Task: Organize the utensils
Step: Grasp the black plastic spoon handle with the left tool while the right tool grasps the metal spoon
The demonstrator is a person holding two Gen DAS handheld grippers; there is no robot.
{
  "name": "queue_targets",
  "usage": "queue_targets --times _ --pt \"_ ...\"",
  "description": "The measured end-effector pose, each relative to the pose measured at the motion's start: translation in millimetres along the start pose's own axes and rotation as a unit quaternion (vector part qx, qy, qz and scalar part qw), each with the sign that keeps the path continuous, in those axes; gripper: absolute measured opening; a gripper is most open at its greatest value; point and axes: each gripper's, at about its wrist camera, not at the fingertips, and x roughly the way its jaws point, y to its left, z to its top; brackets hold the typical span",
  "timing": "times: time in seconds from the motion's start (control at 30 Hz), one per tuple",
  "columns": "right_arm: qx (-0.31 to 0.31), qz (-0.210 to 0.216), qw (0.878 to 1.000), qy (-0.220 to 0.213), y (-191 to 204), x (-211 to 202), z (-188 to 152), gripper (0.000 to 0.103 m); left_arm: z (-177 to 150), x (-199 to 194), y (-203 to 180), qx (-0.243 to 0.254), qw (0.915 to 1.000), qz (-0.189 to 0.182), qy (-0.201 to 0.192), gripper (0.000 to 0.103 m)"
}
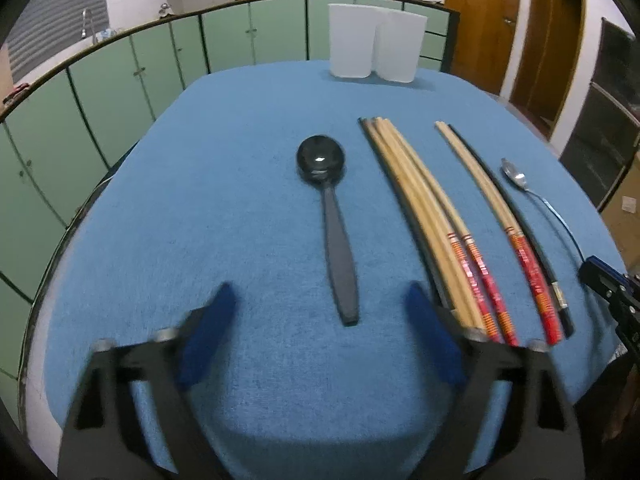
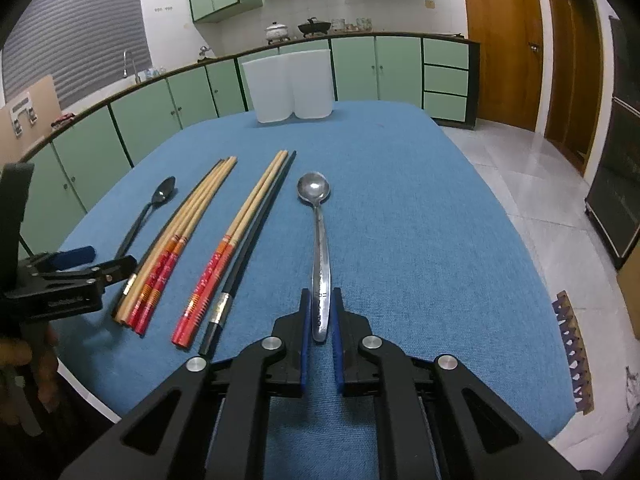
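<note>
A black spoon [image 1: 330, 216] lies on the blue table [image 1: 224, 184], bowl away from me. My left gripper [image 1: 320, 300] is open, its fingers on either side of the spoon's handle end. Several wooden chopsticks with red ends [image 1: 432, 224] lie to its right, then a wooden and a black chopstick [image 1: 504, 232]. In the right wrist view a steel spoon [image 2: 318, 240] lies flat. My right gripper [image 2: 321, 304] is nearly shut around the steel spoon's handle end, pads close beside it. Two white containers [image 2: 288, 86] stand at the table's far edge.
The chopstick bundle [image 2: 176, 240] and the pair [image 2: 236, 248] lie between the two spoons. Green cabinets [image 2: 160, 108] run behind the table. The tiled floor [image 2: 532, 184] and a wooden door [image 2: 504, 40] are on the right.
</note>
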Motion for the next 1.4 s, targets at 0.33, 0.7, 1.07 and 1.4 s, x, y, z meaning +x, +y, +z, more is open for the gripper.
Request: queue_targets --times 0.33,0.7,1.07,1.4 --pt "0.001 0.004 1.000 -0.003 2 -9 3 0.009 1 -3 1 -0.004 0.9997 -0.021 0.009 0.014" --pt "0.003 0.008 1.000 -0.022 5 -28 17 0.009 2 -17 2 -0.011 0.9989 -0.044 0.007 0.011" --pt "-0.018 0.009 0.999 -0.048 10 -42 62 0.009 32 -47 8 -0.011 0.9976 -0.065 -0.022 0.011" --pt "-0.044 0.012 0.999 -0.026 10 -37 110 0.009 68 -58 14 0.002 0.9961 -0.080 -0.037 0.011"
